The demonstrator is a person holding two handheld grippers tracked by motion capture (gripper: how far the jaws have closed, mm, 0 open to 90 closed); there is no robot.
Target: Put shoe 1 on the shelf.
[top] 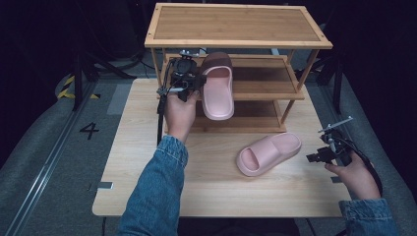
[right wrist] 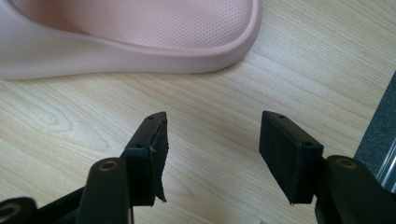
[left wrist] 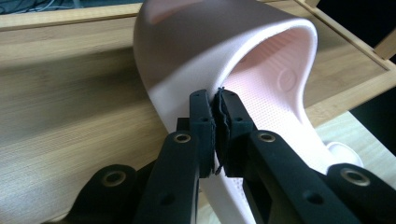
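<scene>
A pink slipper (top: 218,91) lies with its toe on the middle shelf of the bamboo rack (top: 268,91) and its heel sticking out over the front edge. My left gripper (top: 194,81) is shut on the slipper's left side wall (left wrist: 161,93), just under the strap. A second pink slipper (top: 268,152) lies on the table to the right of centre, and its heel (right wrist: 140,32) is close ahead in the right gripper view. My right gripper (top: 311,158) stands open just right of that heel, with nothing between its fingers (right wrist: 149,154).
The three-tier bamboo rack's top shelf (top: 236,24) overhangs the middle one. The light wooden table (top: 147,187) has free room in front and at the left. The table's right edge (right wrist: 373,126) lies beside my right gripper. Dark floor surrounds the table.
</scene>
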